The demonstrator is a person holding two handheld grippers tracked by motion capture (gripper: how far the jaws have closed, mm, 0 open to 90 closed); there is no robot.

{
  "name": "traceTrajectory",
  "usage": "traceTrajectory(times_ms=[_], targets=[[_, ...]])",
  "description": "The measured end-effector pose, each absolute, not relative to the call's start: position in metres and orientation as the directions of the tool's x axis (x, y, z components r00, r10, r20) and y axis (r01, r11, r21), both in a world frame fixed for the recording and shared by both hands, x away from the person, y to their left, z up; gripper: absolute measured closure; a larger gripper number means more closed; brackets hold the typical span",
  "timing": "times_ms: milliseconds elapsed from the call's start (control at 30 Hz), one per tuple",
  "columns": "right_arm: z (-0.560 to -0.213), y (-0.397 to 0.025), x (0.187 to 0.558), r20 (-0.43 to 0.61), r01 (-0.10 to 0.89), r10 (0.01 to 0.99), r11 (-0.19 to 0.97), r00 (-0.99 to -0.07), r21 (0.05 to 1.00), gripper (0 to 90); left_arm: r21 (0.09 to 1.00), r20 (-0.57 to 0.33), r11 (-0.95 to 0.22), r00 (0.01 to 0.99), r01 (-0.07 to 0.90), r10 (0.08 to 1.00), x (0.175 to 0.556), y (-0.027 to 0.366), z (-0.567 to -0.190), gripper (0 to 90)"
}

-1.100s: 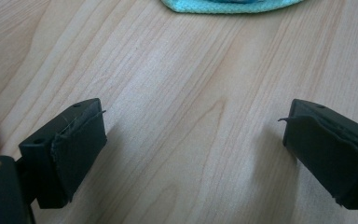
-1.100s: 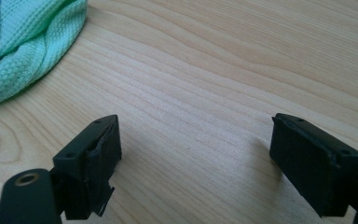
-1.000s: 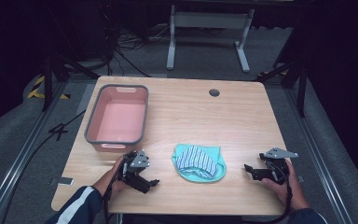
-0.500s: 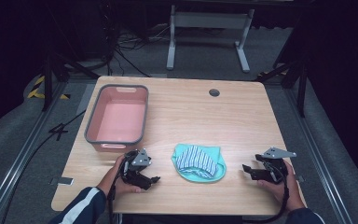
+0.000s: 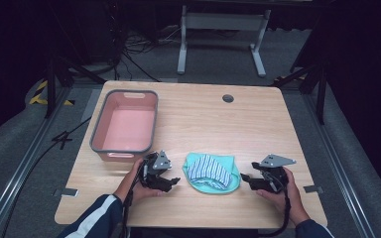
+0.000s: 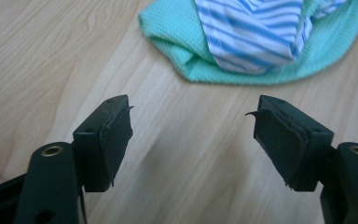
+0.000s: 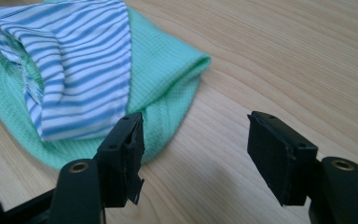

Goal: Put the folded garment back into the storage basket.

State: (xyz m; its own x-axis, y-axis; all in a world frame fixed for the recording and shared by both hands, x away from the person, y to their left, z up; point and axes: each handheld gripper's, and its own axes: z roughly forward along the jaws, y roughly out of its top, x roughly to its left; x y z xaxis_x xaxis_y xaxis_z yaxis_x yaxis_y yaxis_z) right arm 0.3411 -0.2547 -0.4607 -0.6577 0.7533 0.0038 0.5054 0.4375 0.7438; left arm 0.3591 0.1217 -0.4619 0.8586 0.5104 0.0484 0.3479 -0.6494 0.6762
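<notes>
Both tongs have edged a little nearer the cloths since the earlier frames; at the left a pink bin (image 5: 126,125) stands on the tabletop (image 5: 238,124); the left tongs (image 5: 170,180) gape wide and empty just beside the green cloth (image 5: 211,184); the striped cloth (image 5: 209,169) lies folded on it; the right tongs (image 5: 244,180) gape wide too, one jaw at the green edge.

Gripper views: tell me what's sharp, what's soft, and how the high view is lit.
Left gripper view: the cloths are sharp, the left gripper slightly soft. Right gripper view: the right gripper casts soft shadows. High view: table lit, surroundings dark.
</notes>
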Motion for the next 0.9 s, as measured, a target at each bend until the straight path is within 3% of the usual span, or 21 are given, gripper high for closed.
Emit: traceTrajectory(times_ms=[300,500,900], targets=[[-0.46,-0.224,0.349,-0.022,0.492,0.736,0.474,-0.676,0.73,40.4,0.684,0.05,-0.624,0.83,0.377,0.556,0.381,0.103,-0.462,31.4],[-0.464,-0.212,0.356,-0.049,0.512,0.758,0.485,-0.65,0.708,48.3,0.677,0.059,-0.626,0.82,0.387,0.57,0.393,0.092,-0.469,33.9],[-0.472,-0.204,0.361,-0.048,0.531,0.765,0.49,-0.643,0.691,45.9,0.675,0.02,-0.624,0.835,0.394,0.55,0.4,0.082,-0.475,32.6]])
